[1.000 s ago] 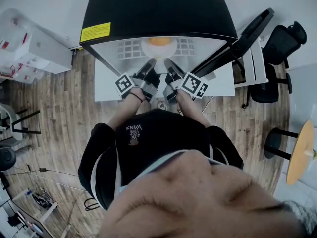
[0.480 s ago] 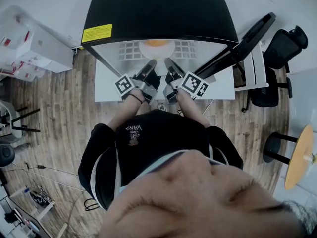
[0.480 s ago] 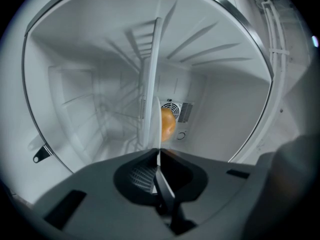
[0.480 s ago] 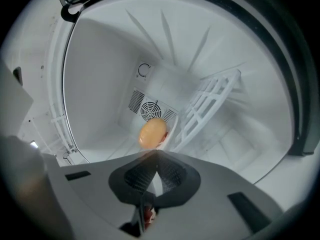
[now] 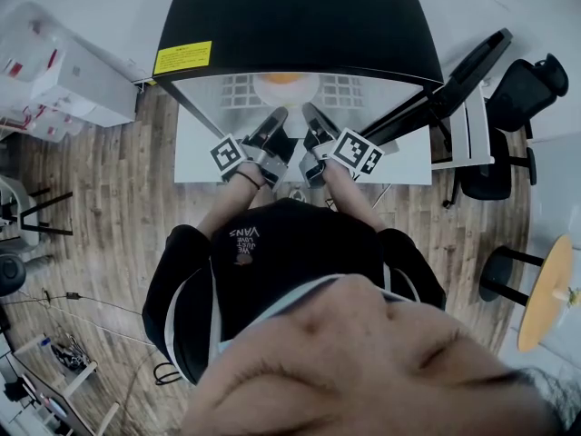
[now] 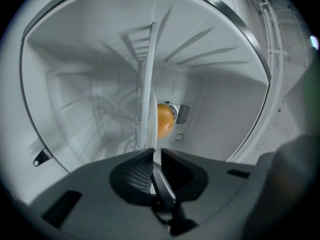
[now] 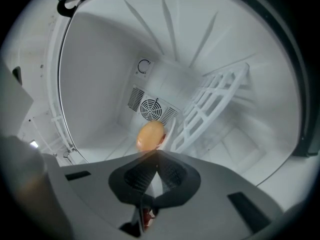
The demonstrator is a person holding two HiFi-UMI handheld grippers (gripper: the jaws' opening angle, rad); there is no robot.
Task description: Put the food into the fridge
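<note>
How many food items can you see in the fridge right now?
1. A round orange item on the white plate, gripped by the left tongs and right tongs inside the fridge. Unseen corners may hide more.

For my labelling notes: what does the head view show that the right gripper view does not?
Only the head view: the fridge's black top, its yellow label, the wooden floor, an office chair. Only the right gripper view: the round fan grille on the back wall. Both: the orange food on the plate, whose rim the right gripper clamps.
</note>
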